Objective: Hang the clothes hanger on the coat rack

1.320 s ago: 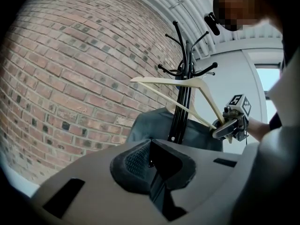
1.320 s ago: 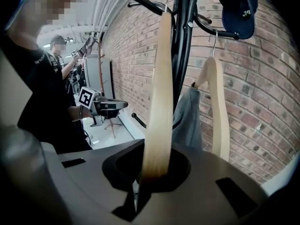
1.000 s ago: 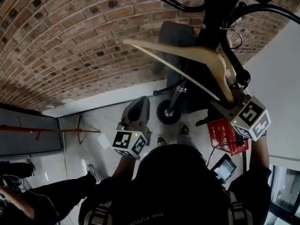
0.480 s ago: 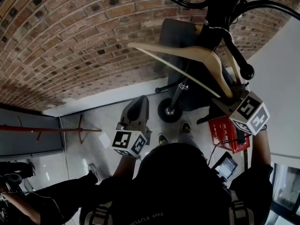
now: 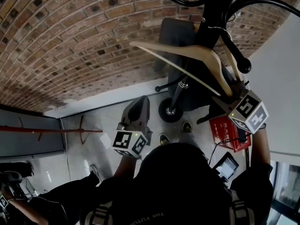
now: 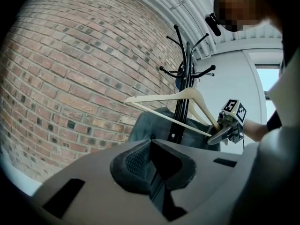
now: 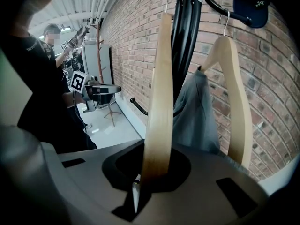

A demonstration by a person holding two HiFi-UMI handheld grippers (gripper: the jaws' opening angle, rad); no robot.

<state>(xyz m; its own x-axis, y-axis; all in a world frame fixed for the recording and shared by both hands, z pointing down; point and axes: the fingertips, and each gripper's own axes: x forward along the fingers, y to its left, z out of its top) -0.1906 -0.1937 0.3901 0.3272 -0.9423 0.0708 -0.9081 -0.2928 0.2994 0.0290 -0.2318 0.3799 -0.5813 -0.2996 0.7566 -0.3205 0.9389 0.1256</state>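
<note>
Below the coat rack point(image 5: 213, 13), in the head view, the right gripper point(image 5: 229, 97) holds the lower end of the wooden hanger point(image 5: 187, 50), and its fingers are closed on this end. Compared with one second ago, the hanger sits a little closer to the pole of the rack, and its wire hook now lies just beside the pole, near one curved arm. The left gripper point(image 5: 136, 111) hangs lower, well apart from the rack, and it looks the same as before.

From the left gripper view, the fingers of that gripper are together with nothing between them. Beyond them the hanger stands tilted in front of the rack pole, and a grey garment point(image 6: 150, 125) hangs behind it.

Along the right gripper view, the pale wood of the hanger rises straight up from between the closed fingers to the rack arms. A second hanger point(image 7: 234, 93) is already on the rack, just beside the garment, and a dark cap point(image 7: 251, 6) sits on an upper arm. Whether the hook is already over an arm cannot be told. The small shift suggests that the hanging is almost done; the right gripper should open only once the hook surely rests on the arm.
</note>
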